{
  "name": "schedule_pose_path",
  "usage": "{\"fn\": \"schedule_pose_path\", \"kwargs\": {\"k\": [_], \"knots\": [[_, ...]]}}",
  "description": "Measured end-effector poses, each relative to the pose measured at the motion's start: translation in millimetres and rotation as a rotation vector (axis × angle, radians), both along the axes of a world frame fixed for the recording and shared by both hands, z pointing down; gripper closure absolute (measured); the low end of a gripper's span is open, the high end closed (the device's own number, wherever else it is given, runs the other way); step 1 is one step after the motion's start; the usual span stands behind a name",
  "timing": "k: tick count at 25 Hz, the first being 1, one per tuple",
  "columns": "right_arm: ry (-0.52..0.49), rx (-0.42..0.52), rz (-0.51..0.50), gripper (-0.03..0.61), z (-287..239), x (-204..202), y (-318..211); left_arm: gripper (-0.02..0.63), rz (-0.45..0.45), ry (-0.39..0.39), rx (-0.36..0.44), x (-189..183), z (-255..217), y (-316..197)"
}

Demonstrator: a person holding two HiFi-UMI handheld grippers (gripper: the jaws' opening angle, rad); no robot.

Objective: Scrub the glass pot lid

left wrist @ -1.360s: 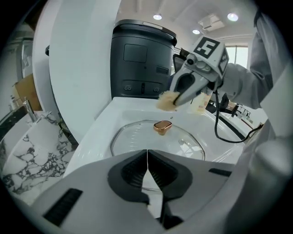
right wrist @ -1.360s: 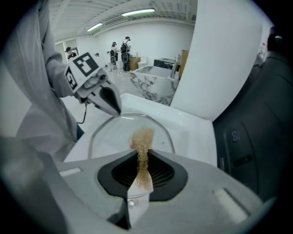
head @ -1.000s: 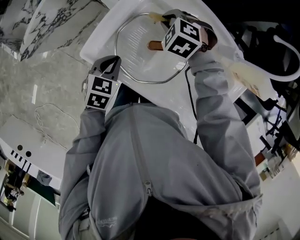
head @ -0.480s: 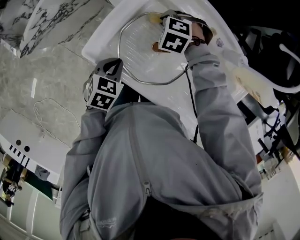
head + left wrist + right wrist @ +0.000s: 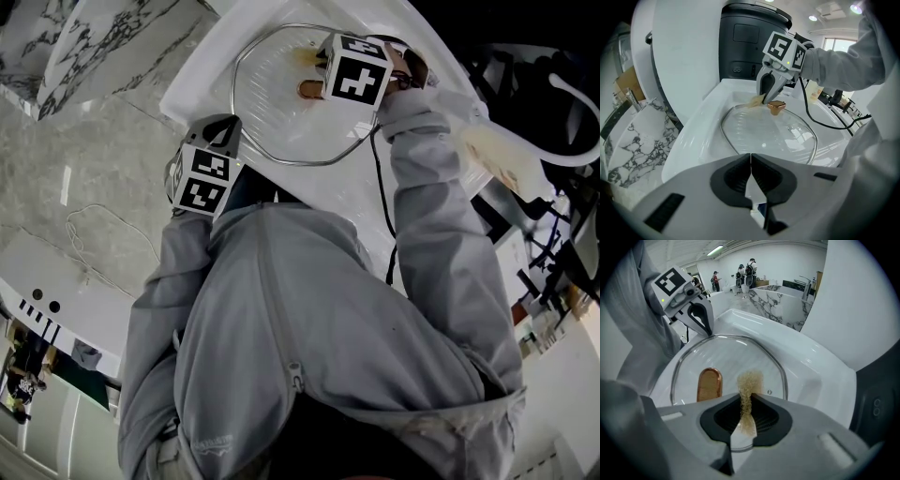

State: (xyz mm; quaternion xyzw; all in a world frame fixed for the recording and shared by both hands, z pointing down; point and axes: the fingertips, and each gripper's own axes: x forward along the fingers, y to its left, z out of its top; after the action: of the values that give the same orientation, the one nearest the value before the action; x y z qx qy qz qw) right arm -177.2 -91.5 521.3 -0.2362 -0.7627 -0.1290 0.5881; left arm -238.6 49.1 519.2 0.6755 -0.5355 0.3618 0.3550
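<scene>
Mid-scrub on lid [image 5: 731,357], flat in sink [image 5: 806,362] w/ knob [image 5: 709,384] up. Pinching tan scourer [image 5: 748,380] in R gripper [image 5: 746,401], tuft down on lid glass just beside knob. Holding L gripper [image 5: 751,158] pressed together, empty, tips at lid's rim across from knob. Prob. bracing it, though contact hard to confirm. Next: rub scourer across lid w/ light downward press, steer round knob, work out to rim; keep L side steady to stop lid skating.

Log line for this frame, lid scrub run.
step: scrub | right gripper: shut on scrubber, on lid beside knob | left gripper: shut, tips at lid rim | lid: lying in sink
</scene>
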Motion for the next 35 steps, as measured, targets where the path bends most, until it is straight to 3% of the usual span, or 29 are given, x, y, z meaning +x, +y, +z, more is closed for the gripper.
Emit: {"fn": "schedule_pose_path", "kwargs": {"k": [6,14,21,25,28,35], "knots": [[0.028,-0.009,-0.017,0.532,-22.7,18.1,19.7,0.606,0.009,-0.024,0.011,0.5,-0.4,1.0],[-0.067,0.083,-0.01,0.532,-51.3,33.2,46.6,0.606,0.013,-0.049,0.025,-0.5,-1.1,0.7],[-0.061,0.069,-0.033,0.532,-28.2,65.0,99.4,0.606,0.014,-0.073,0.035,0.0,-1.2,-0.4],[-0.116,0.264,0.051,0.532,-16.5,63.9,83.0,0.607,0.017,-0.082,0.043,1.3,-2.2,-1.4],[-0.136,0.358,0.051,0.532,-11.2,62.9,76.1,0.606,0.02,-0.085,0.046,1.7,-1.5,-0.8],[-0.09,0.353,0.01,0.532,-0.3,66.5,86.8,0.607,0.018,-0.074,0.047,2.7,-0.4,-0.2]]}}
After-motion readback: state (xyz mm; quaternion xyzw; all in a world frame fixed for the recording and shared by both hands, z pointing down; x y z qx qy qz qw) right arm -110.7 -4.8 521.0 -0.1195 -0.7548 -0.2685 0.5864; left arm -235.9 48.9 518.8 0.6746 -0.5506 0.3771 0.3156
